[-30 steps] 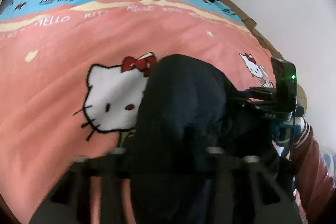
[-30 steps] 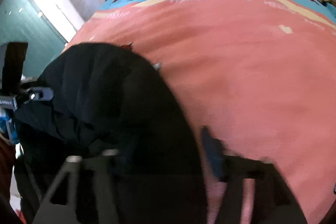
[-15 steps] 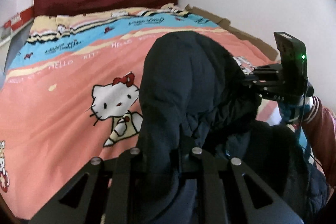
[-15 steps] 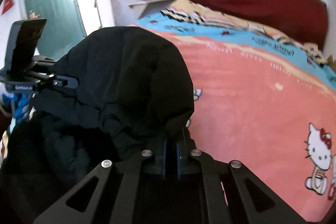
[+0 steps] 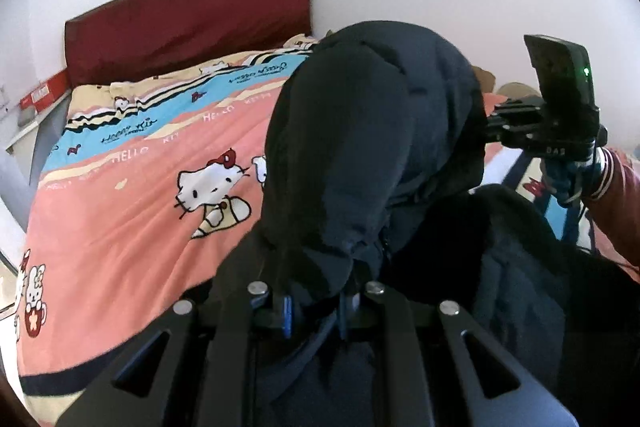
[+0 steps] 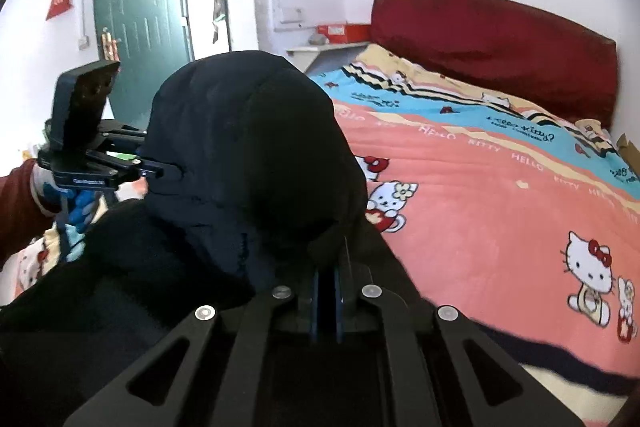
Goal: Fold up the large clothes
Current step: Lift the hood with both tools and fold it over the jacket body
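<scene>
Both grippers are now clamped on the dark navy padded hooded jacket (image 5: 372, 155), and that is the change that matters: a second ago their jaws stood partly open around the cloth low over the bed, and since then they have closed and lifted with it. The left gripper (image 5: 316, 303) pinches a fold of the jacket between its blue-padded fingers, with the hood bulging up directly ahead of it and hiding much of the view; the jaws look almost fully closed, only cloth between them. The right gripper (image 6: 328, 301) has its fingers pressed nearly together on a thin edge of the same jacket, whose bulk rises ahead and to its left. Each camera sees the other gripper off to the side, gripping the jacket's far part, with a dark red sleeve (image 5: 624, 203) behind it. The pink, blue and cream cartoon-cat printed bedspread (image 5: 132, 211), which a second ago filled the frames close up, now lies well below and ahead of both grippers, with the dark red headboard (image 6: 492, 39) beyond. By my reading the jacket is held up clear of the bed, bunched rather than spread, so it most likely needs shaking out and laying flat before any fold can start.
</scene>
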A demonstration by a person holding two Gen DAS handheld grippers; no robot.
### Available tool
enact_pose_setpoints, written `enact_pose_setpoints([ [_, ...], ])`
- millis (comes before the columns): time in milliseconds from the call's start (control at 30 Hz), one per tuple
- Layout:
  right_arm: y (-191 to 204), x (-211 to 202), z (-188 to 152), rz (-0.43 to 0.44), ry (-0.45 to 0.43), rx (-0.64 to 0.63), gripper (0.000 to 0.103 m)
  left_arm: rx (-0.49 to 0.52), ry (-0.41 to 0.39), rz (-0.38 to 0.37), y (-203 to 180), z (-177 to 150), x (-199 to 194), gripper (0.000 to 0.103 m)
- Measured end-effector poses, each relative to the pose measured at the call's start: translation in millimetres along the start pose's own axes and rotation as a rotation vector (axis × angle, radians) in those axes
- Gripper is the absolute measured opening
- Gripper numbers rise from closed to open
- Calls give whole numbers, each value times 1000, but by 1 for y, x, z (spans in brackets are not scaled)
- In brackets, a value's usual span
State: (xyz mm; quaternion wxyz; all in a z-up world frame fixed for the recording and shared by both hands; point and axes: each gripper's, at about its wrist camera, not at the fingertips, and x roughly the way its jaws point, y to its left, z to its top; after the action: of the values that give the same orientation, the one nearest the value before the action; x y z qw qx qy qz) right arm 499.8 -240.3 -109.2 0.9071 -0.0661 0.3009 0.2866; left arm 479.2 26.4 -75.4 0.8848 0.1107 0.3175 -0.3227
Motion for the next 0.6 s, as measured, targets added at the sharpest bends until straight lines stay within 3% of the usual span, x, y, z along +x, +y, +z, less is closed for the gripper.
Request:
enact_pose_setpoints([
  [367,41,-51,-49,54,-49,26,6,-39,-57,-30,-44,-53,-45,13],
  [600,59,-44,-100,115,39,10,6,-33,-17,-46,-62,-104,-36,13],
])
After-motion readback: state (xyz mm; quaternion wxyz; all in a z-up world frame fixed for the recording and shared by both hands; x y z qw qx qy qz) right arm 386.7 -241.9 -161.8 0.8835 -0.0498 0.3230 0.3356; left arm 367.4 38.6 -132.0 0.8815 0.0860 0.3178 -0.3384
